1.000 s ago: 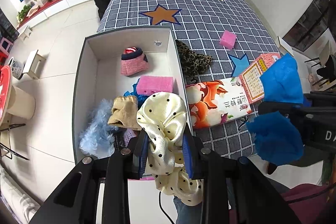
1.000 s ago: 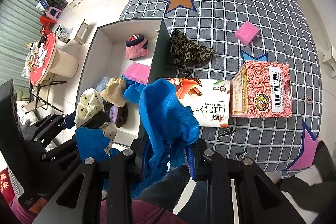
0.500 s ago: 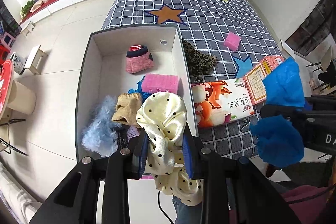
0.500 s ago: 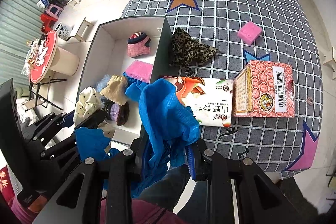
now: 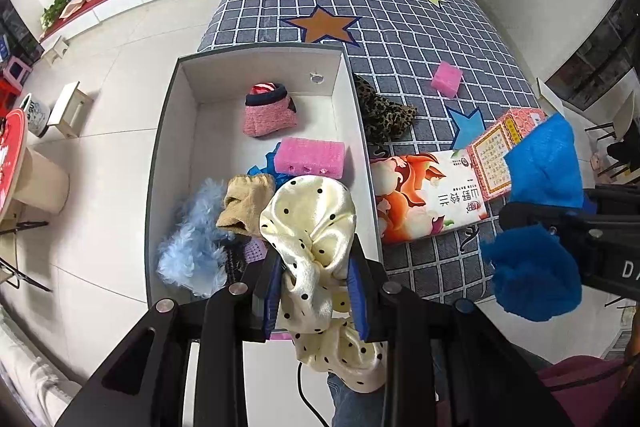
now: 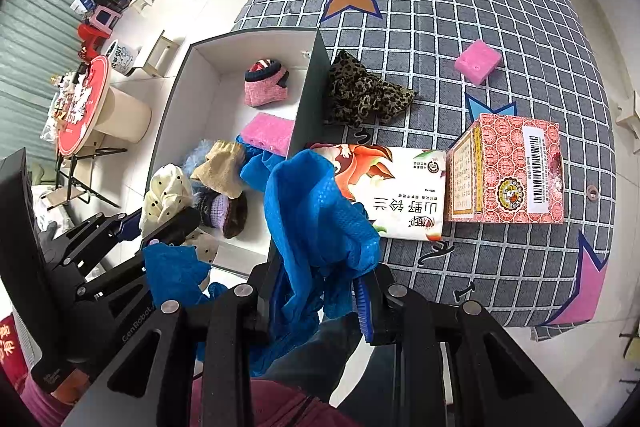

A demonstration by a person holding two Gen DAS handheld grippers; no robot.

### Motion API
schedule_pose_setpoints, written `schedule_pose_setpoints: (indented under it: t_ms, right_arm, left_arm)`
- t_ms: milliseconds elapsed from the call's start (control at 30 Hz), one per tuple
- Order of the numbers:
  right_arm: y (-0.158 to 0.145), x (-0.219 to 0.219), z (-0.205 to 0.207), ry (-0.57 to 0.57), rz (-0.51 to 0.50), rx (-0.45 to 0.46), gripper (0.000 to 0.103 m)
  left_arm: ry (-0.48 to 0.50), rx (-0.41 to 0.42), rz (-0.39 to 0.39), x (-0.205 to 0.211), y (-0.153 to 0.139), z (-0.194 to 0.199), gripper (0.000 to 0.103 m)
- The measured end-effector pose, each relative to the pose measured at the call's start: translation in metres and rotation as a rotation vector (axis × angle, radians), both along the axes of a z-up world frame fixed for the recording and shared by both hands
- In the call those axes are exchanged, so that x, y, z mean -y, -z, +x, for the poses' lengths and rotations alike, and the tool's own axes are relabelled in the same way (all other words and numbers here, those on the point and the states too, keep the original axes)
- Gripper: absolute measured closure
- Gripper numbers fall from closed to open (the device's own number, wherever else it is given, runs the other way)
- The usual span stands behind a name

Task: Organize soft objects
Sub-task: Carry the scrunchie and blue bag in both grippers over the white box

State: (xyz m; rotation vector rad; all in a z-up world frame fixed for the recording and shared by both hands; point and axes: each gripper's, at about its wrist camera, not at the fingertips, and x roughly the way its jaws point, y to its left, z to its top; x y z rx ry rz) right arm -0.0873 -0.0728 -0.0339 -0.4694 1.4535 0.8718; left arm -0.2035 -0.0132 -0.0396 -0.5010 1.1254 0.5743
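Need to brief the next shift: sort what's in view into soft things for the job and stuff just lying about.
Job items:
- polka-dot scrunchie, in the left gripper
- blue cloth, in the right gripper
- storage box
- leopard-print cloth
- pink sponge

Lying about:
- tissue pack
- red patterned box

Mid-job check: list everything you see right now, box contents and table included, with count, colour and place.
Storage box: 1, white inside, beside table.
Pink knit item: 1, pink, far end of box.
Pink sponge: 1, in box.
Small pink sponge: 1, on table.
Tan sock: 1, in box.
Fluffy blue item: 1, light blue, in box.
Leopard cloth: 1, on table against box.
Tissue pack: 1, white-orange, on table.
Red patterned box: 1, on table.
Polka-dot cloth: 1, cream, in left gripper.
Blue cloth: 1, in right gripper.
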Motion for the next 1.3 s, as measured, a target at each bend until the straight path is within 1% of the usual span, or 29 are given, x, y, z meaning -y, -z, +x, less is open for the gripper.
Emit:
schedule_pose_setpoints:
  t_ms: [333, 667, 933, 1300]
  right_arm:
    - [0.002, -0.01, -0.002, -0.037, -0.015, 0.006, 0.074]
    - [-0.002, -0.035, -0.01, -0.122, -0.026, 0.032, 0.074]
    - [-0.001, -0.06, -0.013, -0.17, -0.033, 0.043, 0.074]
    - [-0.001, -0.097, -0.019, -0.219, -0.024, 0.047, 0.074]
  left_arm:
    - [-0.043, 0.004, -0.015, -0.006, 0.002, -0.006, 0.071]
    - [-0.147, 0.012, -0.03, -0.021, 0.004, -0.021, 0.071]
    - [-0.198, -0.011, -0.023, -0.037, 0.01, -0.028, 0.071]
    - [-0.222, -0.034, -0.04, -0.048, 0.019, -0.031, 0.071]
